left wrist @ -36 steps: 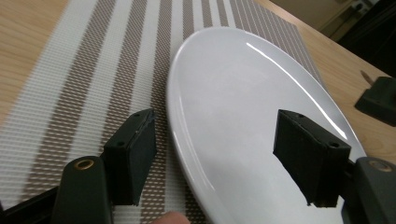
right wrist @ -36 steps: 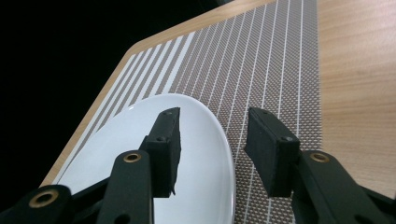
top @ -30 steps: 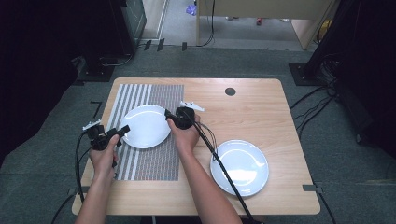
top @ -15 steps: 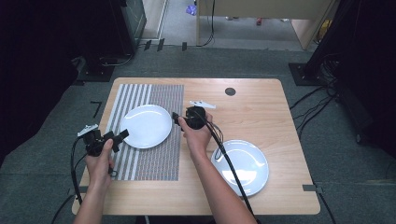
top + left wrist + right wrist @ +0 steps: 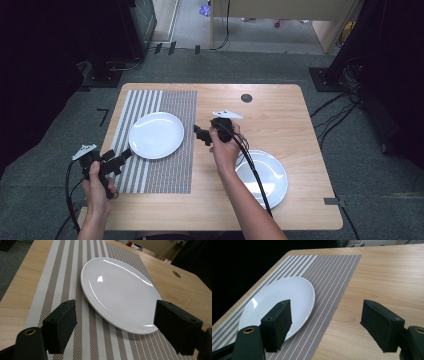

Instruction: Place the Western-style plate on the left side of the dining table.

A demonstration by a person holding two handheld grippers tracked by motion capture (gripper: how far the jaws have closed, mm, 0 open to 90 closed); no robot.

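Jaws, left: I see my left gripper (image 5: 122,156) with its jaws standing wide and nothing between the pads; they have just been opening. From the left gripper view the near rim of the plate lies ahead of the gap, not touched.
Jaws, right: my right gripper (image 5: 199,134) also has its jaws spread wide and empty, and they too have just been opening. They point toward the plate from its right side, apart from it.
Plate on the mat: I make out a round, glossy white ceramic plate (image 5: 156,135) lying flat on the mat, toward the mat's far half, between my two grippers. In the right gripper view (image 5: 279,302) one black pad partly covers its rim in the picture, without contact that I can see.
Mat: a rectangular woven placemat (image 5: 167,167) in grey-brown with white stripes, wide stripes on its left part and fine ones on its right, lies on the left half of the surface.
Hands: my left hand (image 5: 97,185) is at the near left corner of the mat; my right hand (image 5: 225,147) is over bare wood just right of the mat.
Second plate: a matching round white plate (image 5: 272,182) sits on the bare wood near the right front, partly under my right forearm and cable.
Surface: a light wooden surface (image 5: 280,115) with a small dark round hole (image 5: 246,98) near its far edge.
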